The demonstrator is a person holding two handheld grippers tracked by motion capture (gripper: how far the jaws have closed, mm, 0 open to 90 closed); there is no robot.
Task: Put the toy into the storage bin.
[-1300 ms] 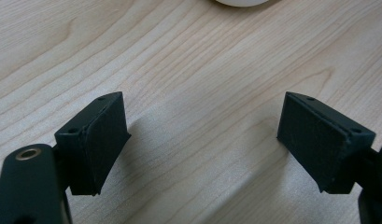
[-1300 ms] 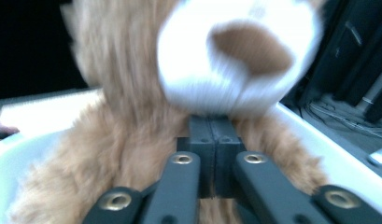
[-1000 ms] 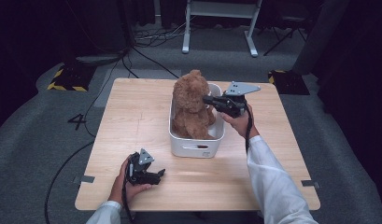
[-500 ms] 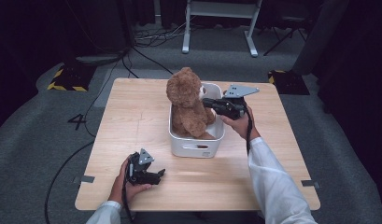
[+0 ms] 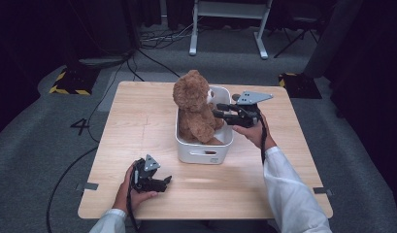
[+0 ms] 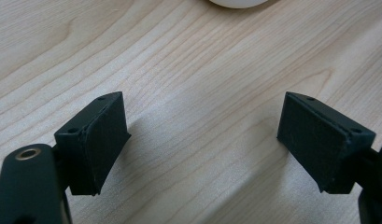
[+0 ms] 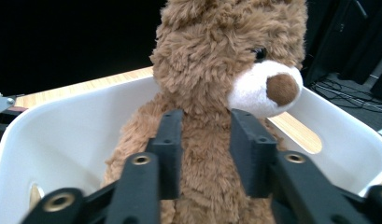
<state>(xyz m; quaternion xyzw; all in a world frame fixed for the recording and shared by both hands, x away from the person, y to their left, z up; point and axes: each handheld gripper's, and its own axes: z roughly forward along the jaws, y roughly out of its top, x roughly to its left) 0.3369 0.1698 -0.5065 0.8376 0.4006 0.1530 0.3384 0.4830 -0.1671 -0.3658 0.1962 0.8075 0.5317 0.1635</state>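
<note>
Teddy bear (image 5: pixel 193 109) sits upright in the white bin (image 5: pixel 206 156), directly in front of the right hand-held gripper (image 5: pixel 219 110), touching or nearly touching its tips. In the right gripper view the bear's chest fur (image 7: pixel 212 70) lies btwn the two jaws of that hand-held gripper (image 7: pixel 205 135). The jaws have just been opening and stand apart w/ no clear squeeze on the plush, so it reads as let go, not gripping.

Risks, as a judgement:
- Bear is tall vs. the bin wall and top-heavy. If the pads snag fur on the way back, it prob. tips toward the hand-held gripper or over the rim.
- Pulling back while the jaws are only part-open could drag the bear and the light bin along the desk (image 5: pixel 138 121).
- The bear's head leans to the far side of the hand-held gripper, so a nudge may topple it that way.

Left hand-held gripper (image 5: pixel 167 180) rests low on the desk, well apart from the bin. Its jaws (image 6: pixel 202 140) stand apart w/ nothing btwn them, only bare wood ahead.
</note>
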